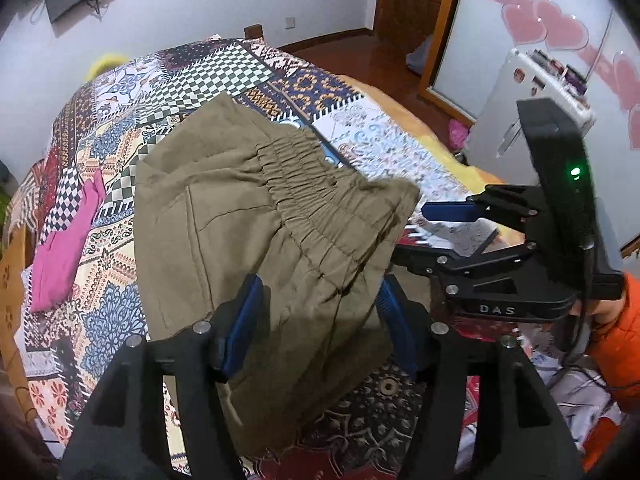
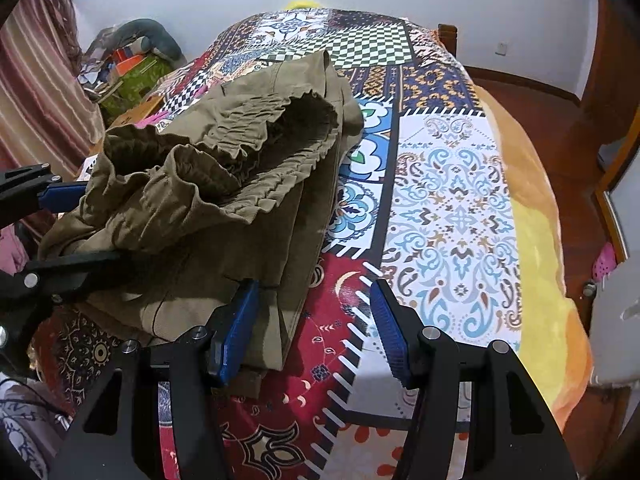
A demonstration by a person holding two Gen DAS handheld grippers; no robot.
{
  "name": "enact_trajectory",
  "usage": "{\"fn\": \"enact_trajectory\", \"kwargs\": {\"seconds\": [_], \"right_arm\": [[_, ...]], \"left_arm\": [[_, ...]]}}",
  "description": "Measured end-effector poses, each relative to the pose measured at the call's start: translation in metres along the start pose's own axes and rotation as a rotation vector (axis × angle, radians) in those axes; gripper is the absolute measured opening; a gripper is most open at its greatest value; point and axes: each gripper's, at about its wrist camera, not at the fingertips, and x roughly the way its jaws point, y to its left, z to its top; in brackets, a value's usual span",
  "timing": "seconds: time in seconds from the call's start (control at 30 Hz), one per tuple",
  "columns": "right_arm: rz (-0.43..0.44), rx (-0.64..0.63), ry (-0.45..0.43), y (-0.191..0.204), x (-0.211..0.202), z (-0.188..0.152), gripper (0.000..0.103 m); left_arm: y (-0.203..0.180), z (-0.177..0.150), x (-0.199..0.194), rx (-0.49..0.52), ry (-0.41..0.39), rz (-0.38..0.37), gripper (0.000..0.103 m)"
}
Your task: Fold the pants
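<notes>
Olive-brown pants [image 1: 248, 216] with a gathered elastic waistband lie folded in a thick bundle on the patchwork bedspread [image 1: 120, 128]. My left gripper [image 1: 320, 316] is open, its blue pads on either side of the bundle's near edge. In the right wrist view the pants [image 2: 224, 200] lie left of centre with the waistband opening facing me. My right gripper [image 2: 312, 328] is open; its left pad touches the bundle's right edge and its right pad is over the bedspread [image 2: 452, 216]. The right gripper also shows in the left wrist view [image 1: 448, 228], beside the waistband corner.
A pink garment [image 1: 64, 248] lies on the bed's left side. A white fridge [image 1: 528, 112] stands right of the bed, next to a wooden door [image 1: 412, 4]. A cluttered pile [image 2: 132, 60] sits at the far left by a curtain. The bed's yellow edge [image 2: 540, 240] drops to a wooden floor.
</notes>
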Motion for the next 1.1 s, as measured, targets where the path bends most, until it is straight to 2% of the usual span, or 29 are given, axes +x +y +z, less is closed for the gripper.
{"fn": "enact_trajectory", "kwargs": {"seconds": [0.1,0.13,0.2,0.27,0.37,0.47,0.53,0.6,0.7,0.83,0.9,1.0,1.1], "right_arm": [[-0.012,0.004,-0.012,-0.003,-0.007,0.001,0.054],[-0.015,0.004,-0.02,-0.005,-0.011,0.001,0.054],[-0.021,0.001,-0.039,-0.006,-0.019,0.003,0.054],[-0.03,-0.004,-0.065,-0.007,-0.029,0.008,0.054],[-0.036,-0.01,-0.117,-0.006,-0.045,0.017,0.054],[-0.024,-0.012,-0.167,-0.001,-0.056,0.029,0.054],[-0.011,-0.023,-0.187,0.008,-0.057,0.035,0.054],[0.007,-0.034,-0.196,0.016,-0.055,0.039,0.058],[0.027,-0.066,-0.173,0.03,-0.041,0.041,0.06],[0.036,-0.09,-0.091,0.04,-0.012,0.031,0.059],[0.041,-0.073,-0.071,0.037,-0.004,0.025,0.06],[0.096,-0.007,-0.054,0.023,0.0,0.019,0.06],[0.091,-0.006,-0.053,0.022,0.0,0.015,0.061]], "left_arm": [[0.003,0.002,-0.02,-0.01,-0.05,-0.035,0.061],[0.006,0.002,-0.027,-0.016,-0.073,-0.032,0.067],[0.015,0.0,-0.039,-0.034,-0.118,-0.007,0.077],[0.029,-0.003,-0.041,-0.054,-0.137,0.033,0.079],[0.041,-0.008,-0.026,-0.074,-0.076,0.063,0.079],[0.047,-0.018,-0.004,-0.096,-0.012,0.054,0.079],[0.047,-0.024,0.005,-0.097,0.001,0.052,0.079],[0.044,-0.028,0.007,-0.091,-0.012,0.061,0.079],[0.045,-0.029,0.002,-0.089,-0.028,0.061,0.079],[0.056,-0.033,-0.007,-0.117,-0.039,0.086,0.079],[0.068,-0.035,-0.013,-0.148,-0.054,0.106,0.079],[0.088,-0.033,-0.018,-0.188,-0.066,0.107,0.079],[0.105,-0.025,-0.019,-0.201,-0.075,0.151,0.079]]}}
